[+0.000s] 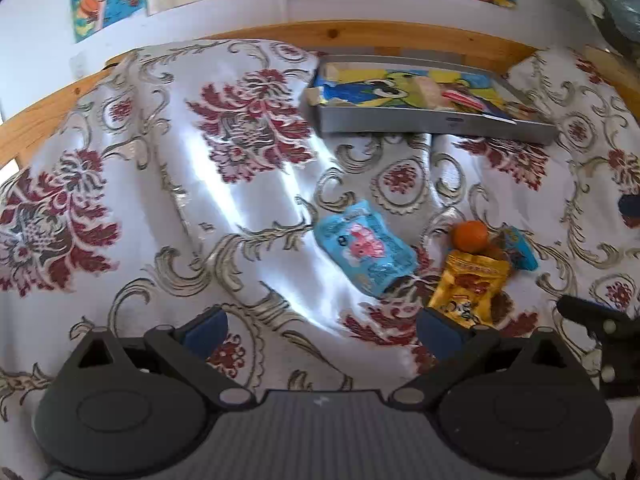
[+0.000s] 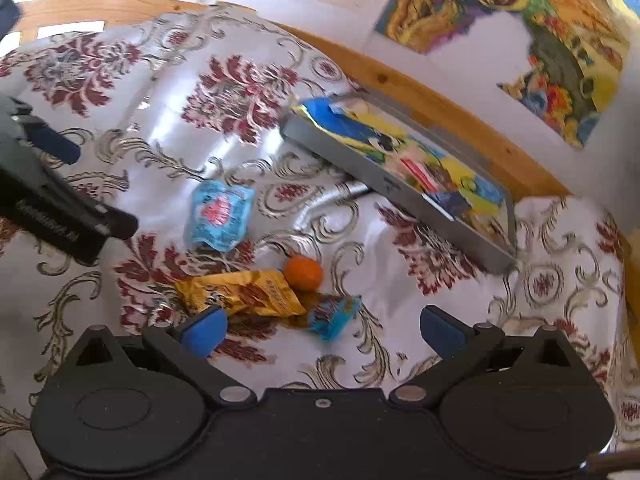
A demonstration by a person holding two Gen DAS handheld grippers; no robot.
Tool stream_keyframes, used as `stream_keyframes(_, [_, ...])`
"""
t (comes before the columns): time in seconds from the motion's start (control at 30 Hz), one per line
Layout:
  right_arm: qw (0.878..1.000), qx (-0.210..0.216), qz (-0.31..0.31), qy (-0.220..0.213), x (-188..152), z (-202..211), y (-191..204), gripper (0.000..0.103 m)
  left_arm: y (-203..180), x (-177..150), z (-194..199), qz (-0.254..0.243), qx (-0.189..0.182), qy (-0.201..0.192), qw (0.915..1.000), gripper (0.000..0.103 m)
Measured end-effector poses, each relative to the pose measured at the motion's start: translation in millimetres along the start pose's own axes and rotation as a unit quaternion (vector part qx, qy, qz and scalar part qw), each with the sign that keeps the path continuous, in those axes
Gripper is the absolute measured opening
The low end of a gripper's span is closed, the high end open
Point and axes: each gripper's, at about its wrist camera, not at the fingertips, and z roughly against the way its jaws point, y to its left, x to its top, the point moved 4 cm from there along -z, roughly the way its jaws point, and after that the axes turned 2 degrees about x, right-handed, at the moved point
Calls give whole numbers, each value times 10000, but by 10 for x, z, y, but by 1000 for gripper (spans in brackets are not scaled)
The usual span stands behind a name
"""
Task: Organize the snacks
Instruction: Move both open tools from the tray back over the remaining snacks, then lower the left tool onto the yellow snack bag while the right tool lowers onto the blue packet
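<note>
On a floral cloth lie a light-blue snack packet, a yellow snack packet, a small orange fruit and a small blue wrapped snack. A grey tray with a colourful picture bottom holds several snacks at the back. My left gripper is open, hovering near the yellow packet. My right gripper is open just in front of the small blue snack. Both hold nothing.
The cloth is rumpled, with folds in the middle. A wooden rail runs behind the tray against a white wall with colourful pictures. The left gripper shows at the left edge of the right wrist view.
</note>
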Motion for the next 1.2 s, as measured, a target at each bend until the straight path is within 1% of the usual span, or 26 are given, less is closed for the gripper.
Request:
stream_keyframes(0.1, [9996,119,-196,157,-7,-63,-94,102,-66,-3,-15,-121,-150,5,9998,102])
stream_keyframes(0.2, [9991,357,23,222,6,-128,-126,102,-137,0,-51,-193,-377,-20,9991,102])
stream_keyframes(0.27, [9982,405,378,223,15,-165,-108,102,-189,3,-87,-230,-518,-41,9984,102])
stream_keyframes(0.37, [9934,509,1019,163,29,-229,-75,102,-268,4,-140,-338,-687,-37,9971,102])
stream_keyframes(0.43, [9871,570,1492,117,11,-292,-71,102,-315,-1,-168,-424,-758,-27,9962,102])
stream_keyframes(0.53, [9797,609,1905,120,-43,-417,-106,102,-380,-6,-204,-571,-834,-24,9949,102])
stream_keyframes(0.73, [9725,926,2085,462,-168,-790,-205,102,-511,15,-269,-903,-941,-41,9914,102])
stream_keyframes(0.87, [9658,1213,2263,360,-147,-947,-250,102,-615,35,-390,-1109,-1106,26,9877,102])
stream_keyframes(1.0, [9665,1496,2057,357,-116,-1126,-364,102,-732,21,-550,-1388,-1208,116,9828,102])
stream_keyframes(1.1, [9648,1788,1898,342,-107,-1229,-422,99,-797,-4,-663,-1620,-1239,127,9789,102])
stream_keyframes(1.2, [9598,2038,1904,319,-105,-1298,-435,97,-804,-4,-755,-1591,-1356,190,9777,102])
